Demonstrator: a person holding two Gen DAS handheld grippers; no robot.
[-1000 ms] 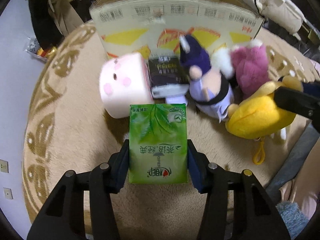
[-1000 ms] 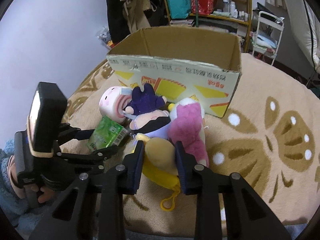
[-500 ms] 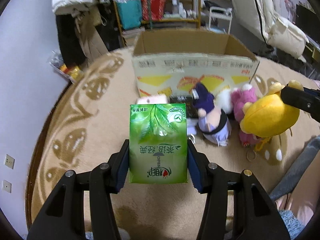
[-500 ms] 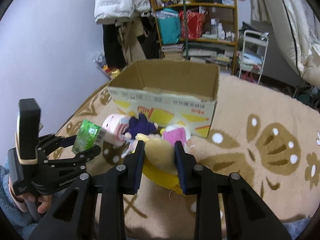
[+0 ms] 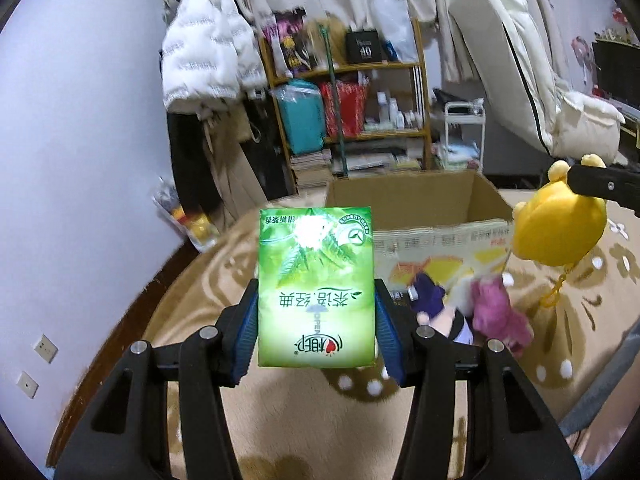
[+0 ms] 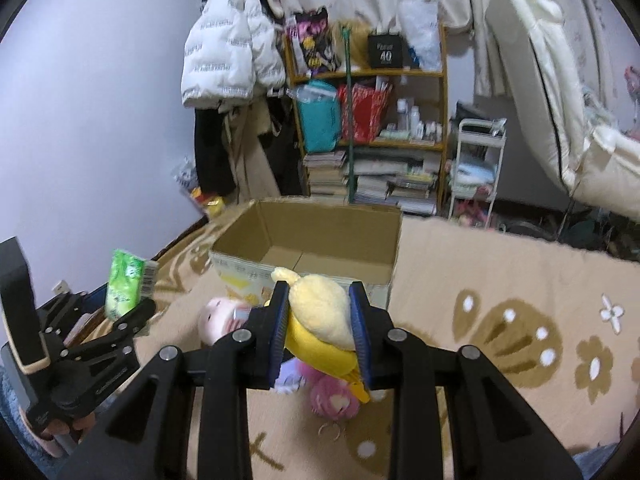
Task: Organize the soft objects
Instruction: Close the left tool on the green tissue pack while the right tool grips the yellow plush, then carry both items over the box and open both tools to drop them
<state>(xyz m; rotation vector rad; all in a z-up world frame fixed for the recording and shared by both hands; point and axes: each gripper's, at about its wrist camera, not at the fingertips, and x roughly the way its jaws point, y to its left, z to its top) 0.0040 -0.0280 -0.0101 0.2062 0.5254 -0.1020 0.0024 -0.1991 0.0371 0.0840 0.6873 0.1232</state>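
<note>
Above the rug [image 6: 480,280], both loads are airborne: left gripper [image 5: 316,320] jaws clamp the green tissue pack [image 5: 316,288]; right gripper [image 6: 320,332] jaws clamp the yellow plush [image 6: 320,320]. Cardboard box [image 6: 312,256] appears empty (interior visible in right view only); pink plush [image 5: 496,312] and purple doll [image 5: 432,300] remain on the rug.
</note>
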